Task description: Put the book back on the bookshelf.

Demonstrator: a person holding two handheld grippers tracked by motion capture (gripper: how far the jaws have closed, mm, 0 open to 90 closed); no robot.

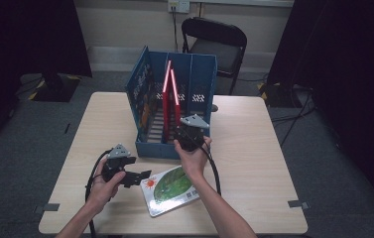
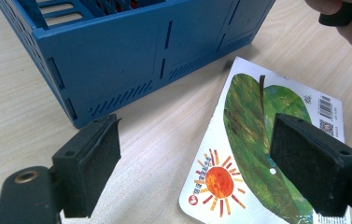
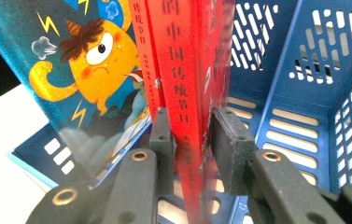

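The right gripper [image 3: 190, 154] is clamped on the red book [image 3: 185, 93], upright in the blue rack [image 1: 194, 74] at mid-table. The left gripper [image 2: 192, 163], jaws apart, hovers over the leaf book [image 1: 172, 186], flat near the rack.

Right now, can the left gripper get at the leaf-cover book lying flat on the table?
Probably yes: the left gripper hangs open just over the leaf-cover book, nothing between them. The book lies flat on the table, so gripping an edge may be awkward.

The slotted blue plastic file box [image 1: 194, 74] looks matt; the red glossy book [image 3: 187, 93] shines; the pale wood-grain tabletop [image 1: 254, 148] is smooth.
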